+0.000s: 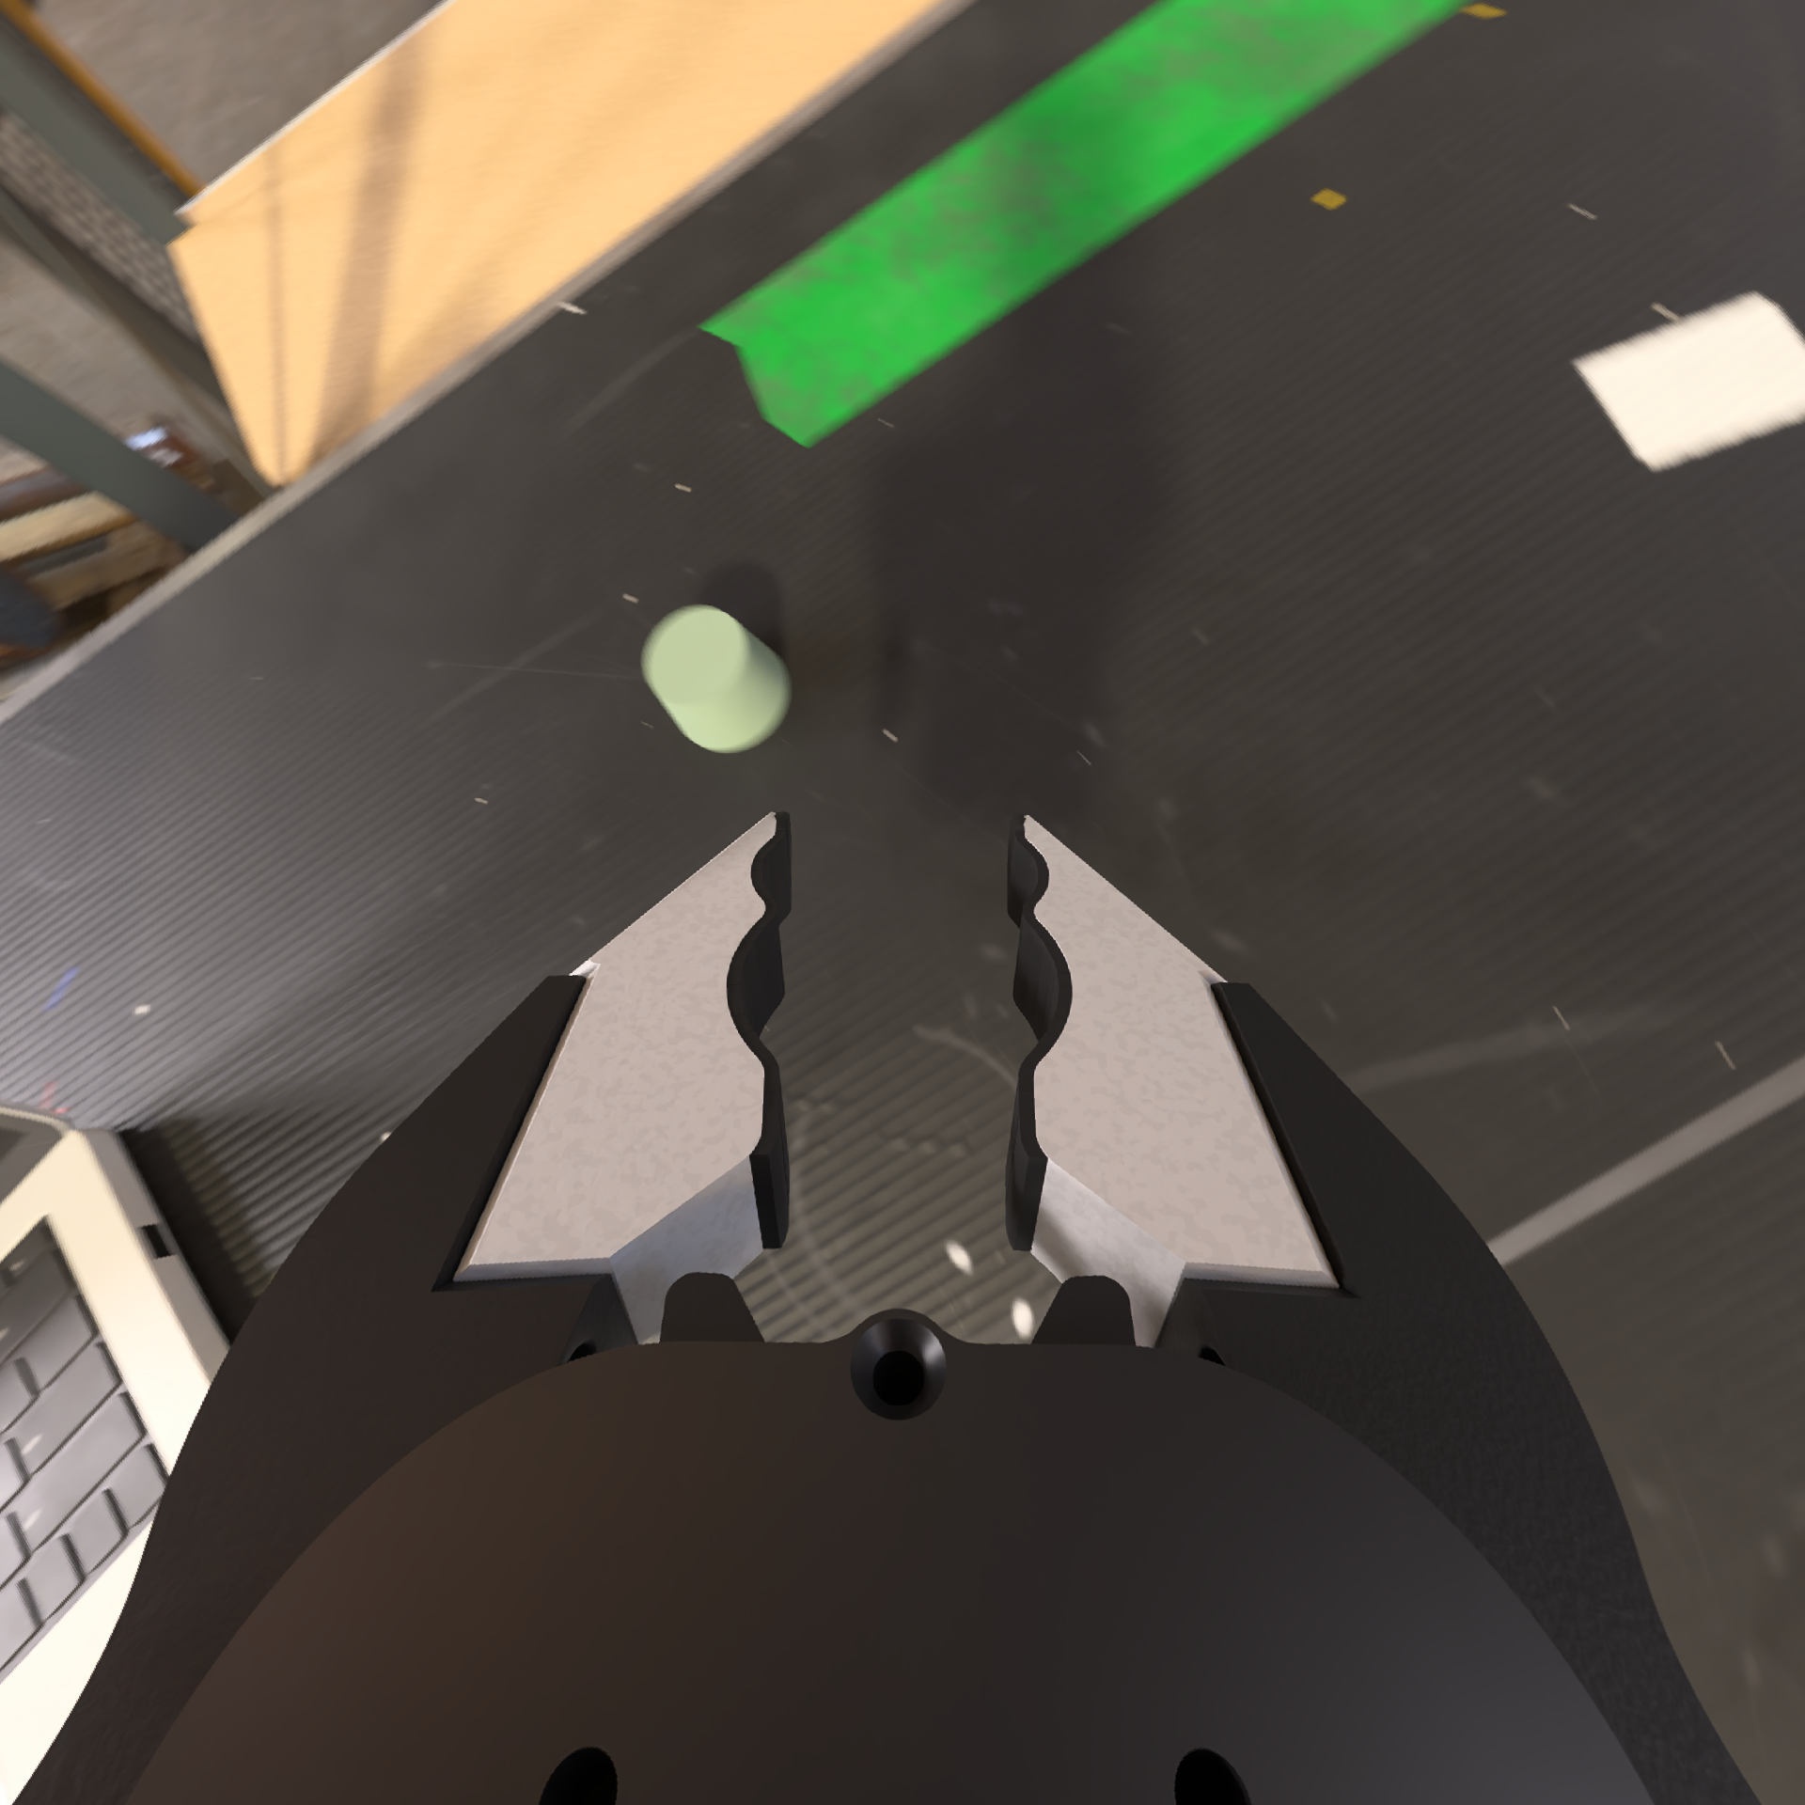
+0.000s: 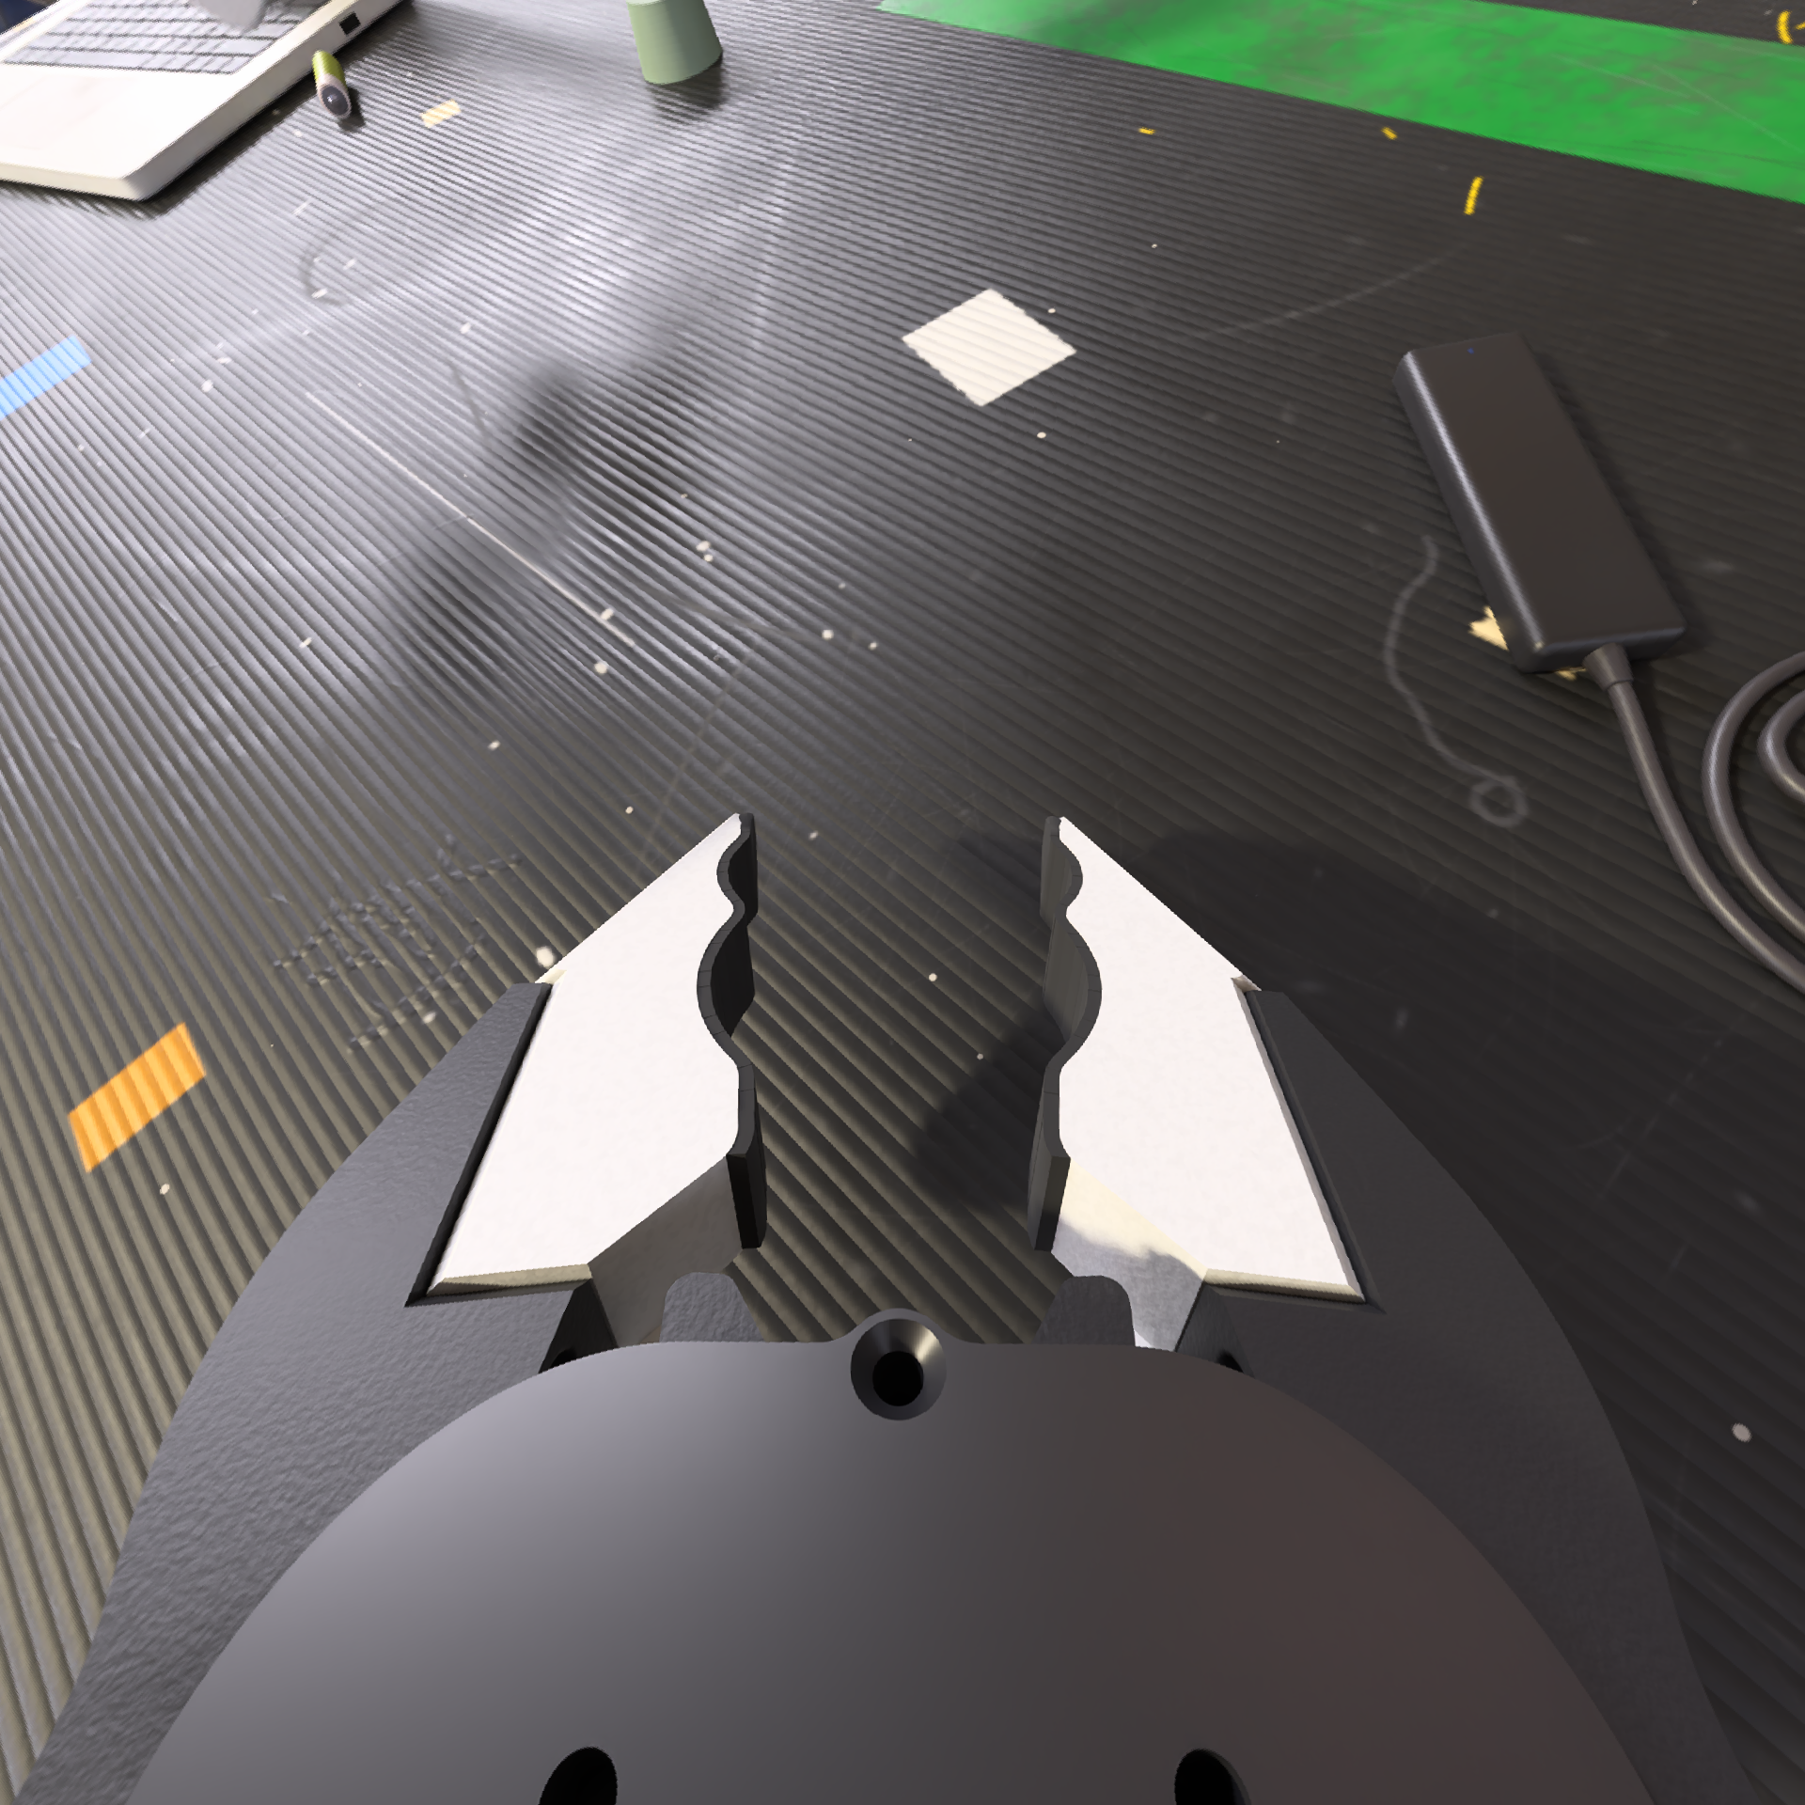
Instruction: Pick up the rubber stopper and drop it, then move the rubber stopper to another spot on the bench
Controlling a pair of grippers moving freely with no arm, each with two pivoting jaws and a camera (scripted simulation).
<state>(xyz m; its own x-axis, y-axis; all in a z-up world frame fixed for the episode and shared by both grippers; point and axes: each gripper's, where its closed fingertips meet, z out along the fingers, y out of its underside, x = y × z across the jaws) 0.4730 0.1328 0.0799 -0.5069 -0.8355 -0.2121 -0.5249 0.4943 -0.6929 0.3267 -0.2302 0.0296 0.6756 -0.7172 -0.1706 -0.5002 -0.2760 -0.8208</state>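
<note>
At the far left of the left wrist view, the corner of a white laptop (image 1: pixel 68 1367) with grey keys lies on the dark ribbed table (image 1: pixel 1270 781). Up and to the right of it, beyond the table's edge, runs a pale wooden board (image 1: pixel 469 195). Nearer the middle, the rubber stopper (image 1: pixel 716 677), a pale green tapered plug, shows slightly blurred, ahead of the left claw (image 1: pixel 899 825) and a little left of its line, clear of both fingertips; whether it is touching the table cannot be told, though a dark shadow lies just beyond it. The left claw's fingers stand parted with nothing between them. Farther right, a green strip (image 1: pixel 977 215) crosses the table, and a white patch (image 1: pixel 1700 391) sits near the right edge.

In the right wrist view, a blue mark (image 2: pixel 39 376) and an orange mark (image 2: pixel 137 1094) lie at the left. The laptop (image 2: pixel 127 127) fills the top left corner, with a small yellow-green pen-like object (image 2: pixel 332 83) just beside it. The stopper (image 2: pixel 674 39) stands at the top edge, well apart from the right claw (image 2: pixel 897 830), which is spread wide and empty. A white square (image 2: pixel 986 344) comes next, then the green strip (image 2: pixel 1416 68), and a black box-shaped device (image 2: pixel 1533 508) with a coiled grey cable (image 2: pixel 1690 830) at the right.
</note>
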